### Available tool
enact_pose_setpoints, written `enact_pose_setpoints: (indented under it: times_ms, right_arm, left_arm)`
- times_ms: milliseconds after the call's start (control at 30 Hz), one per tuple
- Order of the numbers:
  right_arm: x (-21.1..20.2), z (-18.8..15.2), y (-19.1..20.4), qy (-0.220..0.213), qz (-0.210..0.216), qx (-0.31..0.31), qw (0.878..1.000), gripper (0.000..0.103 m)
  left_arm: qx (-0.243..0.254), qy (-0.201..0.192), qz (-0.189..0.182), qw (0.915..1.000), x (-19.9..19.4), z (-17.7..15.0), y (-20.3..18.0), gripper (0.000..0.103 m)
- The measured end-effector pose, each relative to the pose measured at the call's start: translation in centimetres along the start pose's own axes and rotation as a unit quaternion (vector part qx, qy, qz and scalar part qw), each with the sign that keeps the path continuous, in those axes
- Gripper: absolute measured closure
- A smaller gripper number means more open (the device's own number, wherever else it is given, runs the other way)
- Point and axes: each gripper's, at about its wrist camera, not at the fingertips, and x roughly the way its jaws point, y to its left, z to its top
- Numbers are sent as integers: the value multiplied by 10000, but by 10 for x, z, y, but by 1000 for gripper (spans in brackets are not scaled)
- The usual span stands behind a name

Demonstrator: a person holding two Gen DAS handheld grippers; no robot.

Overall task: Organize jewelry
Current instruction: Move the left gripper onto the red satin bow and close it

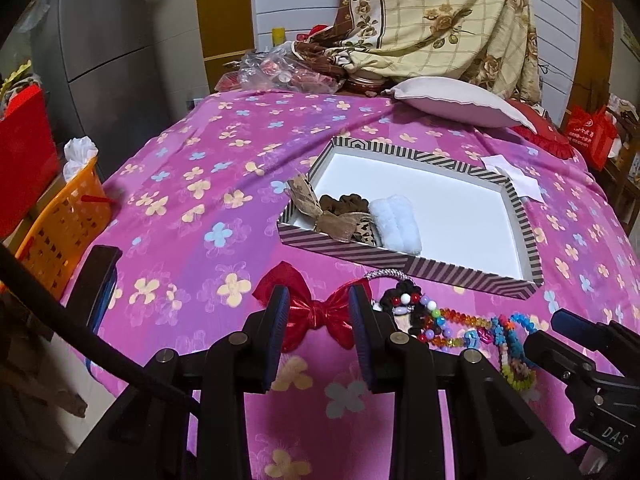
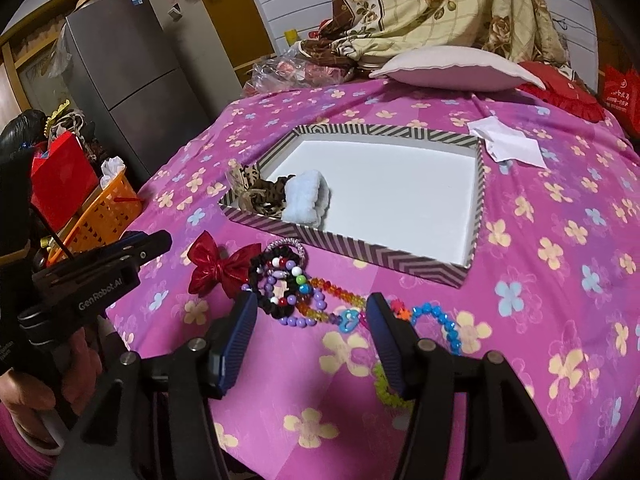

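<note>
A striped box (image 1: 404, 258) (image 2: 344, 240) with a white floor sits on the pink flowered cloth. It holds a white fluffy band (image 1: 396, 220) (image 2: 306, 200) and leopard and brown scrunchies (image 1: 344, 210) (image 2: 266, 196) in its near left corner. A shiny red bow (image 1: 316, 314) (image 2: 222, 266) lies in front of the box. My left gripper (image 1: 318, 320) is open, its fingers either side of the bow. A heap of bead bracelets (image 1: 440, 320) (image 2: 296, 288) lies right of the bow. My right gripper (image 2: 312, 328) is open over the beads.
An orange basket (image 1: 60, 220) (image 2: 102, 216) stands off the table's left edge. A pale cushion (image 1: 460, 102) (image 2: 452, 70), a plastic bag (image 1: 280, 70) and a flowered blanket (image 1: 440, 12) lie at the back. White paper (image 1: 516, 178) (image 2: 508, 144) lies right of the box.
</note>
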Motion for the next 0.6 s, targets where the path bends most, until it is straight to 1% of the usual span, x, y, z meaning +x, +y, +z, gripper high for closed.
enact_pose_setpoints:
  times_ms: [367, 600]
  right_arm:
    - [-7, -7, -1, -19, -81, -48, 10000, 43]
    - [-11, -7, 4, -44, -163, -104, 9998, 41]
  left_arm:
    - [-1, -7, -5, 10000, -8, -8, -1, 52]
    - [-15, 37, -53, 10000, -14, -14, -4, 52]
